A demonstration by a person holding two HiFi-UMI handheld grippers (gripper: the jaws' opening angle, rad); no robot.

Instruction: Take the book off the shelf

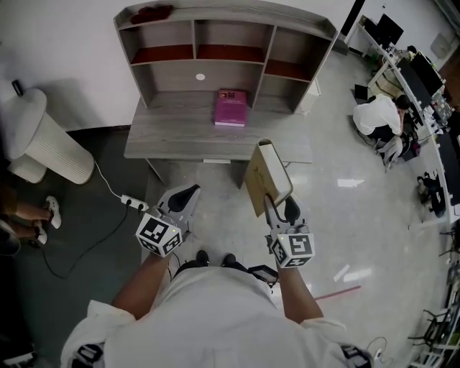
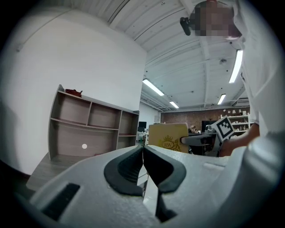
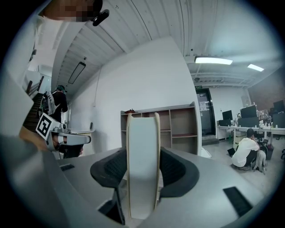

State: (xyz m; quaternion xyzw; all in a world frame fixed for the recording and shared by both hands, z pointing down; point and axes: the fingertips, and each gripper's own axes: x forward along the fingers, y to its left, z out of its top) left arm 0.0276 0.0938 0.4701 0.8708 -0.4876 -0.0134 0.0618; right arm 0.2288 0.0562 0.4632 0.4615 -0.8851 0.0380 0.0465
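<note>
A tan hardback book with white page edges stands upright between the jaws of my right gripper, which is shut on it in front of the desk, clear of the shelf unit. In the right gripper view the book fills the gap and both pads press its covers. My left gripper hangs to the left at the same height, shut with nothing in it; its jaws meet. A pink book lies flat on the grey desk under the shelf.
A white ribbed bin stands left of the desk, with a power strip and cable on the floor. A person crouches at the right beside workstations. A dark red item lies on the shelf top.
</note>
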